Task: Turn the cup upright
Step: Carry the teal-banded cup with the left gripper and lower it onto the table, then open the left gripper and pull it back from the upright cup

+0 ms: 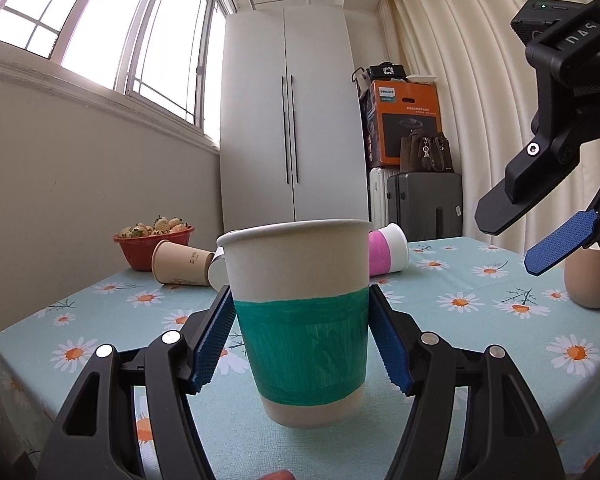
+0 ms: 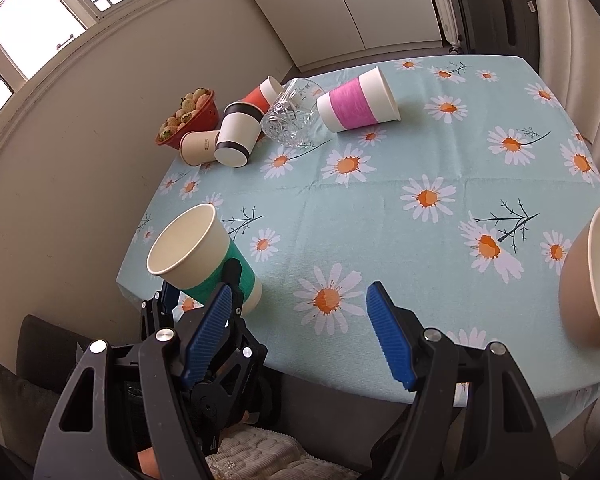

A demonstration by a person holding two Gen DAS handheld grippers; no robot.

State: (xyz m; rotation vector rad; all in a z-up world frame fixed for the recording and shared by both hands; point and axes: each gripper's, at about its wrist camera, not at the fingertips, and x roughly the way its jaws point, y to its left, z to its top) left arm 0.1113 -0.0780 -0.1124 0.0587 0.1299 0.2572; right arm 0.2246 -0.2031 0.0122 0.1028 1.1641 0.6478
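A white paper cup with a green band (image 1: 300,320) stands upright on the daisy tablecloth (image 1: 480,320), mouth up. My left gripper (image 1: 302,336) has its blue pads against both sides of the cup. The right wrist view shows the same cup (image 2: 204,256) near the table's left front corner with the left gripper around it. My right gripper (image 2: 300,336) is open and empty above the table's front edge; it also shows in the left wrist view (image 1: 540,240) at upper right.
Several cups lie on their sides at the far end: pink-banded (image 2: 356,100), black-banded (image 2: 238,132), red (image 2: 262,94), tan (image 2: 198,146), and a glass tumbler (image 2: 290,116). A red bowl of fruit (image 2: 186,118) stands at the far left. A tan cup (image 2: 592,280) stands at right.
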